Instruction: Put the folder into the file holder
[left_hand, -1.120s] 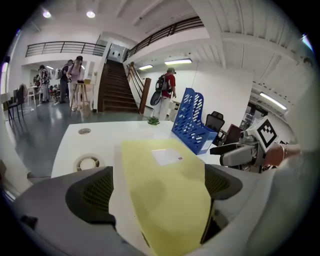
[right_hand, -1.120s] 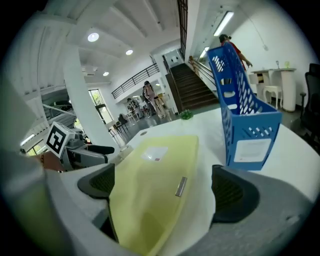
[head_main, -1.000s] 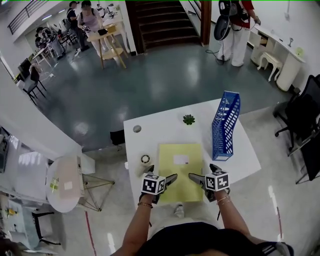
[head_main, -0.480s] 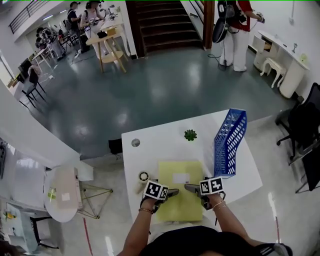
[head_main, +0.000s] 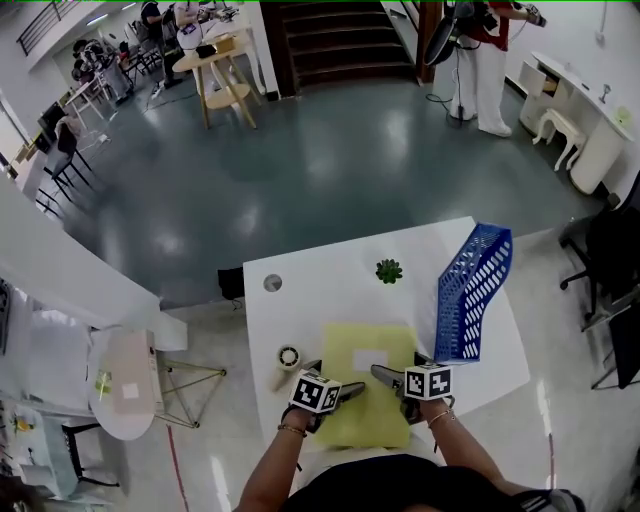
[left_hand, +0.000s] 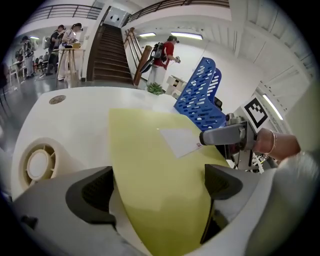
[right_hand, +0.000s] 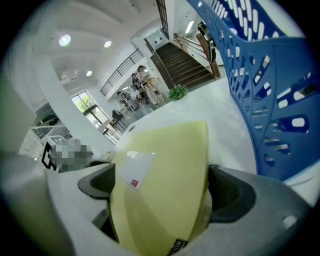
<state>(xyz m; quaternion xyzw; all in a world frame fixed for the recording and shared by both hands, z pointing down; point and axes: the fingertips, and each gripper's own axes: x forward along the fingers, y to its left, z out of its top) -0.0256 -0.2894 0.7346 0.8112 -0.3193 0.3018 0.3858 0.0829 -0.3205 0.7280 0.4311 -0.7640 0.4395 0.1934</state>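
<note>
We hold two grippers, left (head_main: 335, 376) and right (head_main: 398, 369), both spread wide astride one folder (head_main: 365, 415); one holder (head_main: 470, 290), one plant (head_main: 388, 270) nearby.

A yellow, white-labelled folder (head_main: 365, 385) lies flat at the desk's (head_main: 310, 290) near edge, a blue perforated file holder (head_main: 470, 295) standing just to its right.

head view is looking steeply down from high above the counter (head_main: 300, 300) | left gripper view is riding the left tool (head_main: 335, 378), low and close, facing out over the folder (left_hand: 160, 175) | right gripper view is doing likewise on the right tool (head_main: 395, 372) | all three are sharing folder, file holder (right_hand: 270, 100), stairs (head_main: 340, 40)
</note>
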